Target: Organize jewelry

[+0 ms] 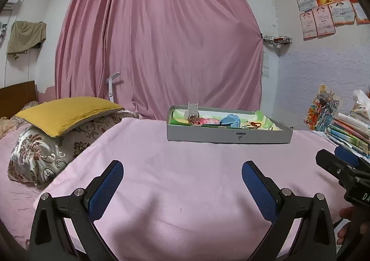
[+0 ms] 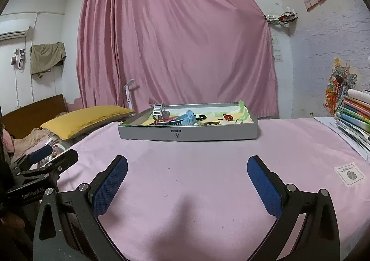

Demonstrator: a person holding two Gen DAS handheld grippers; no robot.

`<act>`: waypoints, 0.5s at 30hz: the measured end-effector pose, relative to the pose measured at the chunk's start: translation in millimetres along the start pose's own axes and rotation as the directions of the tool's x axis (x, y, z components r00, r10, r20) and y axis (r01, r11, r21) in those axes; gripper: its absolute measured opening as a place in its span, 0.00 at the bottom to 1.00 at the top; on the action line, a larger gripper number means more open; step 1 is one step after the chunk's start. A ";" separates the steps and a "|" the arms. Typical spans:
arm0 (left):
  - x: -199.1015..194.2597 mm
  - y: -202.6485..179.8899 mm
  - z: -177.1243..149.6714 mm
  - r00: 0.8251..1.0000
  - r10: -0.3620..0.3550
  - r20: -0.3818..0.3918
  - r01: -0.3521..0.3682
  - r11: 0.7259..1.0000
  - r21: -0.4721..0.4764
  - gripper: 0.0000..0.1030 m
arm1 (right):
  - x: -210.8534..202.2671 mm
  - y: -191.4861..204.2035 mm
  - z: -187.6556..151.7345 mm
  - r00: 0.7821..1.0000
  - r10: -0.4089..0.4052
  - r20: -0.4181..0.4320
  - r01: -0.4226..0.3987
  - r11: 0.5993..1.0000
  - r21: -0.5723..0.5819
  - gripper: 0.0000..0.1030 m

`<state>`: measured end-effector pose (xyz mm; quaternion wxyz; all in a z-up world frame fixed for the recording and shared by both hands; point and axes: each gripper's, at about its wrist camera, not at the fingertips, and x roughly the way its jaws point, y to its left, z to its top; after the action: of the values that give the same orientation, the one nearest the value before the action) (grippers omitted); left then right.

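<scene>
A shallow grey box (image 1: 229, 137) (image 2: 187, 133) sits on the pink bedspread ahead of both grippers. It holds mixed small items: a blue clip (image 1: 230, 120) (image 2: 188, 117), a white ladder-shaped clip (image 1: 193, 109) (image 2: 158, 109), a red piece (image 2: 228, 117) and a ring (image 2: 238, 121). My left gripper (image 1: 182, 168) is open and empty, low over the bedspread, well short of the box. My right gripper (image 2: 187, 165) is open and empty, also short of the box. Each gripper shows at the edge of the other's view.
A yellow pillow (image 1: 67, 112) lies on a patterned pillow (image 1: 46, 152) at left. A stack of books (image 2: 356, 113) stands at right. A pink curtain (image 1: 159, 36) hangs behind the box. A sewn label (image 2: 349, 173) marks the bedspread at right.
</scene>
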<state>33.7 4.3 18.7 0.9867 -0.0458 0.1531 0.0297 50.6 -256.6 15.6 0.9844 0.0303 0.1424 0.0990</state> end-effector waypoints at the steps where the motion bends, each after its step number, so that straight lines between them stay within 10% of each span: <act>1: 0.4 1.2 -0.7 1.000 0.001 0.000 -0.001 1.000 -0.004 1.00 | 0.2 -0.2 -1.4 1.000 -0.002 0.003 0.002 1.000 0.002 0.99; 15: 0.7 4.2 -10.2 0.999 -0.008 0.031 0.009 0.999 -0.043 1.00 | 3.1 -7.4 -11.9 0.998 -0.048 0.046 0.047 0.999 0.022 0.99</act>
<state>31.0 7.5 8.4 0.9879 -0.0672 0.1368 0.0295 51.4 -262.8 2.8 0.9891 0.0395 0.1210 0.0734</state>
